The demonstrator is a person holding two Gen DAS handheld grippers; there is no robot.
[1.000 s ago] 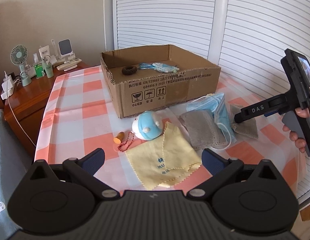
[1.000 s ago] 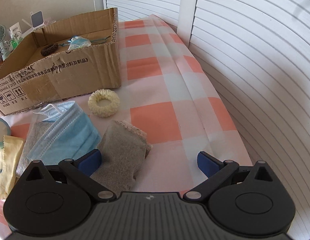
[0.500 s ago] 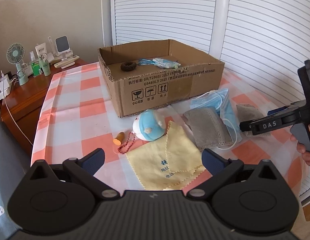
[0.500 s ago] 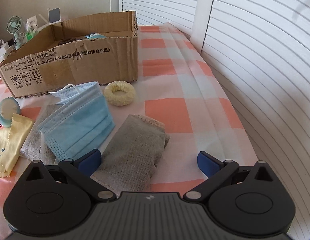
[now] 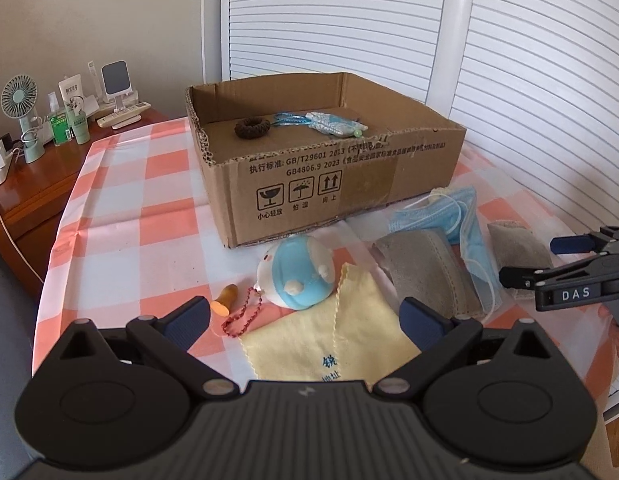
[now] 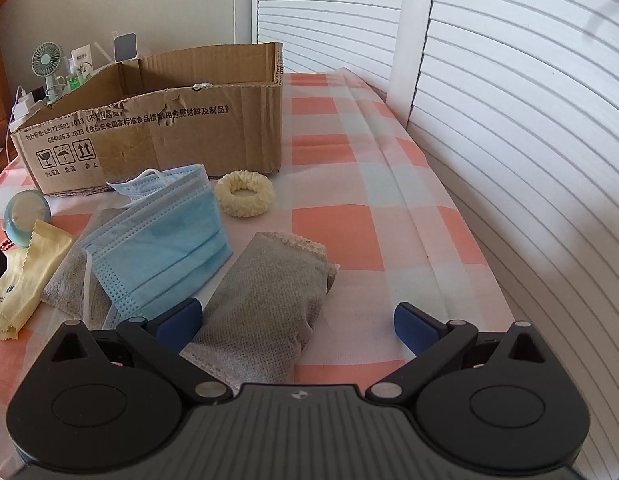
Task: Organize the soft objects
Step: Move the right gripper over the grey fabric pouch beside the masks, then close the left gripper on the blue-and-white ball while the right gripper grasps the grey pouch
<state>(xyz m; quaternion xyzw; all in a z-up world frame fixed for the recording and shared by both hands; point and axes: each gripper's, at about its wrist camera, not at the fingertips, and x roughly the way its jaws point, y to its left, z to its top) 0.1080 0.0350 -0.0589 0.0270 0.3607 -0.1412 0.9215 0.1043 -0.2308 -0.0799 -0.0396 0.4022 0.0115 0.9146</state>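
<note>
as we bring both tools lower toward the table (image 5: pixel 121 208), the cardboard box (image 5: pixel 333 184) sits higher in each view than it did a second ago, and from the right wrist we no longer see inside it. from the left wrist it already holds a dark scrunchie (image 5: pixel 252 127) and a small blue pouch (image 5: pixel 329 123), so we judge the sorting begun but mostly undone.

in front of the box lie the yellow cloth (image 5: pixel 333 340), the blue face mask (image 6: pixel 157 240), two grey sachets, the round blue plush (image 5: pixel 295 276) and the cream scrunchie (image 6: pixel 244 198), all outside it.

the right claw (image 6: pixel 297 320) has dropped and turned toward the nearer grey sachet (image 6: pixel 269 300), which now lies between its spread tips; it grips nothing. that looks to us like the next pick.

the left claw (image 5: pixel 305 316) hangs wide open and empty over the yellow cloth, closer than before.
</note>
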